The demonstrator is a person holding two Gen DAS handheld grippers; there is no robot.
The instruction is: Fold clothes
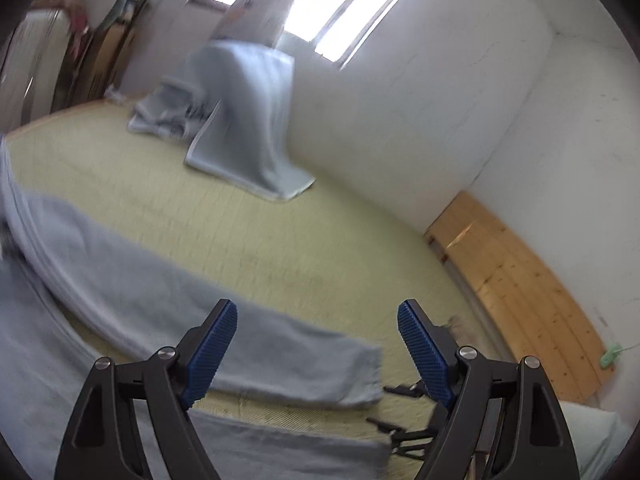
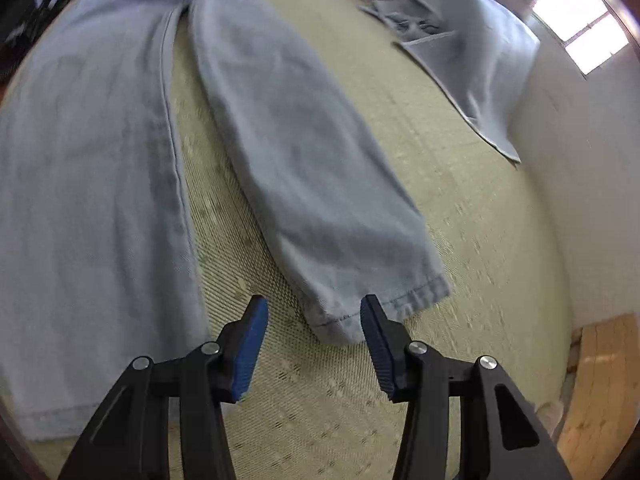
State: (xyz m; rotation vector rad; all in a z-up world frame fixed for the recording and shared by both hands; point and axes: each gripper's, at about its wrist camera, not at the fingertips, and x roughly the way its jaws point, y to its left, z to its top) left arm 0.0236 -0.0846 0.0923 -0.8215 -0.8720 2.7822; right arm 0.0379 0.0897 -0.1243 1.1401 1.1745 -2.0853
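Lying flat, the jeans (image 2: 304,152) show no legible label, apparently.

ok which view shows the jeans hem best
The right wrist view: the jeans lie spread, one leg's hem sharp just ahead of the open right gripper. The left wrist view shows the legs blurred and side-on.

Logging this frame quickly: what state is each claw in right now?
Left claw: open, holding nothing, above the jeans.
Right claw: open, empty, at the hem of one jeans leg.
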